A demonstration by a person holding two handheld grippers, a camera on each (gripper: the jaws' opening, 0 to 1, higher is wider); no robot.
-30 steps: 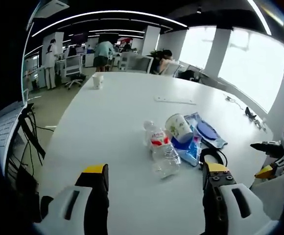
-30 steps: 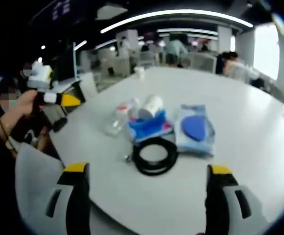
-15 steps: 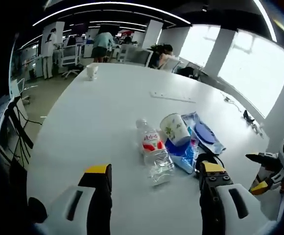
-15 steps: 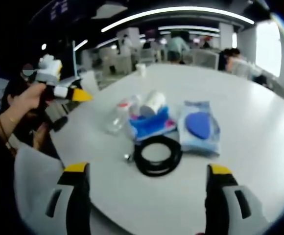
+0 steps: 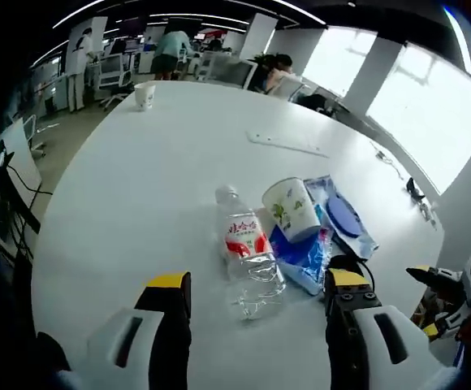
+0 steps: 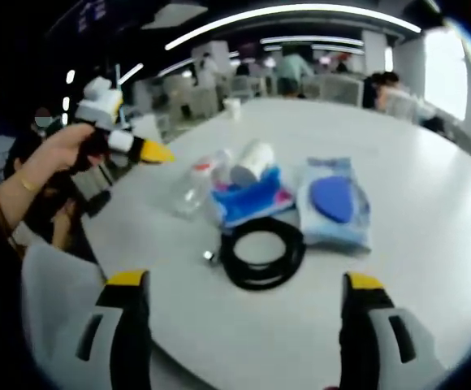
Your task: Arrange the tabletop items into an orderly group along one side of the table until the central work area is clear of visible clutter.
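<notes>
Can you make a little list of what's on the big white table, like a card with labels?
table: white table, large and rounded
bottle: clear plastic bottle with a red label, lying on its side
cup: paper cup tipped over, resting on the blue packet
wipes: wipes pack with a blue oval lid, lying flat
cable: black coiled cable near the table edge
far cup: small cup standing alone at the far end
left gripper: open, holding nothing
right gripper: open, holding nothing

The coiled black cable (image 5: 345, 264) sits mostly hidden behind the left gripper's right jaw.
</notes>
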